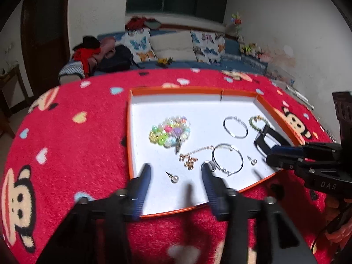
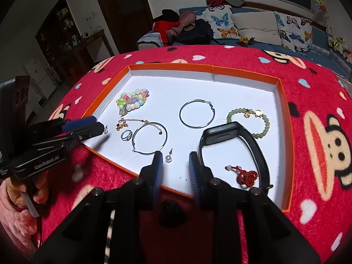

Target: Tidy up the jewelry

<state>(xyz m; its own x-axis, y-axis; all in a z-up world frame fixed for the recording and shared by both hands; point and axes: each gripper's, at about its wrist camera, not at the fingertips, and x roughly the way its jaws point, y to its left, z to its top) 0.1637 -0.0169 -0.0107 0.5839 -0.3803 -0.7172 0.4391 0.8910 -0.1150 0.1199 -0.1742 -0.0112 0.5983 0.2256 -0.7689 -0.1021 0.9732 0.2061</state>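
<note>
While both tools hang over the near edge of the orange-rimmed tray (image 2: 286,118) with nothing between their fingers, the left gripper (image 1: 176,167) stands spread wide around a pearl stud (image 1: 174,178), and the right gripper (image 2: 175,154) is parted beside a second pearl stud (image 2: 168,158). The jewelry lies loose on the tray's white floor — a heap of colored beads (image 2: 133,100), two silver hoops (image 2: 197,113), a green bead bracelet (image 2: 249,118), a ring (image 2: 127,135), a gold chain (image 2: 129,123), a black band (image 2: 235,145) and a red knot charm (image 2: 244,176) — on a red monkey-print cloth (image 2: 319,145).

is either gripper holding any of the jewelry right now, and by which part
Nothing is held. The left gripper is open above a pearl earring; the right gripper is open and empty.
</note>
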